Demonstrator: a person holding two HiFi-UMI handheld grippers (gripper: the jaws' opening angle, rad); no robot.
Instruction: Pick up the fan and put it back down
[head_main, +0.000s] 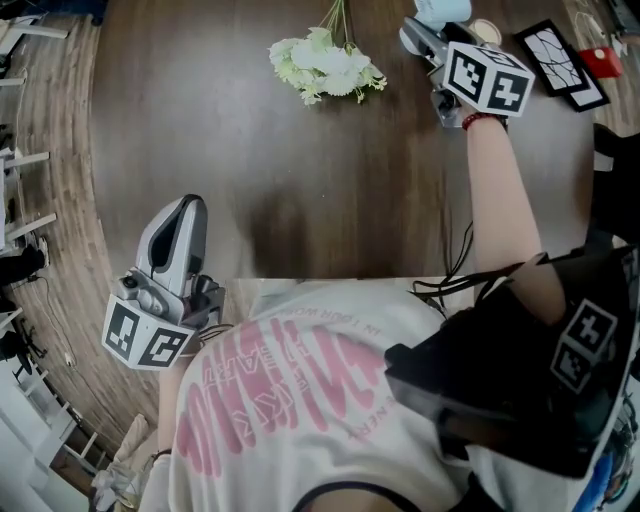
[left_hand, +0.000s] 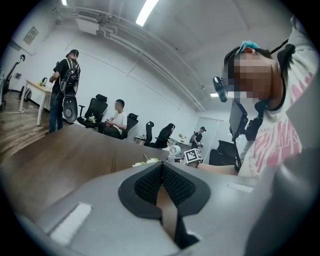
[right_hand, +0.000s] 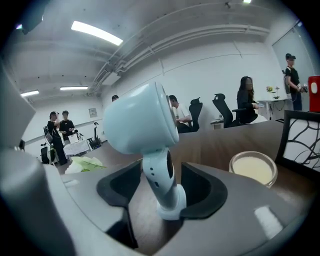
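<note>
Between the parted jaws of your right gripper (right_hand: 160, 186), the pale blue plastic desk fan (right_hand: 140, 120) stood upright on the dark wooden table (head_main: 300, 180). One round glass jar of cream (right_hand: 253, 167) sat just beside it, and one bunch of white flowers (head_main: 325, 65) lay farther left. Your left gripper (left_hand: 162, 182) had its jaws pressed together on nothing.

Person wears a white T-shirt (head_main: 300, 400) with pink lettering. Red band (head_main: 483, 121) on the right wrist. Black headset (head_main: 520, 400) carries square black-and-white markers, with a thin black cable (head_main: 455, 262) at the shirt's edge. Left gripper (left_hand: 161, 172) and right gripper (right_hand: 162, 186) have grey shells and black pads (left_hand: 145, 182), ribbed on the left. Each carries a marker cube (head_main: 150, 335).
</note>
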